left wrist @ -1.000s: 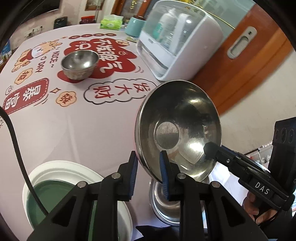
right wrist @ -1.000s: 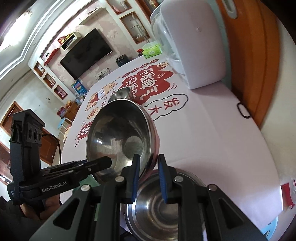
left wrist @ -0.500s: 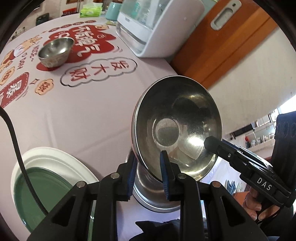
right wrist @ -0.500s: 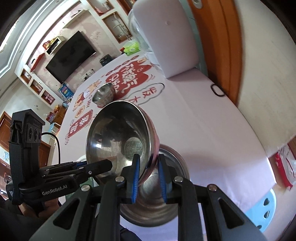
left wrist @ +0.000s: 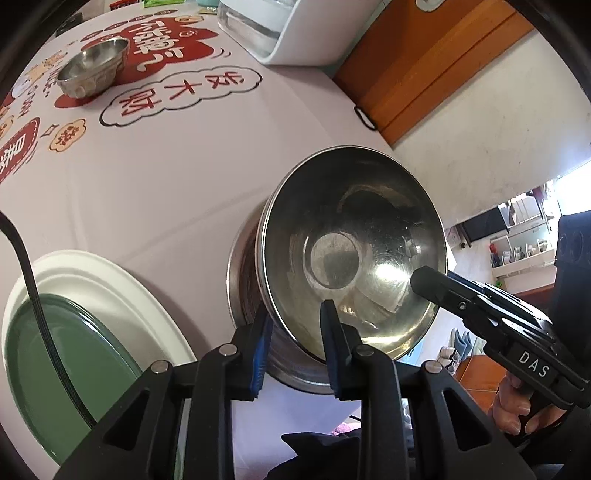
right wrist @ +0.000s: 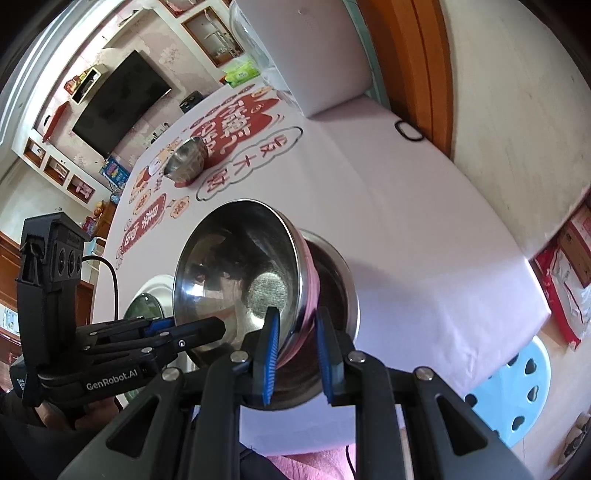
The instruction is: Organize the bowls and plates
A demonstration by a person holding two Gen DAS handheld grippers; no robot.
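A large steel bowl (left wrist: 354, 258) hangs tilted, its inside turned toward both cameras. My left gripper (left wrist: 295, 321) is shut on its near rim. My right gripper (right wrist: 295, 317) is shut on the opposite rim of this same bowl (right wrist: 236, 273). Its underside dips into a second steel bowl (left wrist: 242, 280) that stands on the table, whose rim (right wrist: 343, 269) shows behind it. A small steel bowl (left wrist: 94, 66) stands far back on the red print. At the near left, a green plate (left wrist: 62, 350) lies on a white plate (left wrist: 122, 288).
A white countertop appliance (left wrist: 280, 29) stands at the back beside an orange wooden door (left wrist: 424, 62). A black ring (left wrist: 364, 118) lies near the table's right edge. Past that edge are a blue stool (right wrist: 517, 398) and bags. A black cable (left wrist: 33, 295) crosses the plates.
Both grippers have carried the tilted bowl down and toward the near table edge. It hung above the standing bowl before; its underside now sits inside that bowl's rim.
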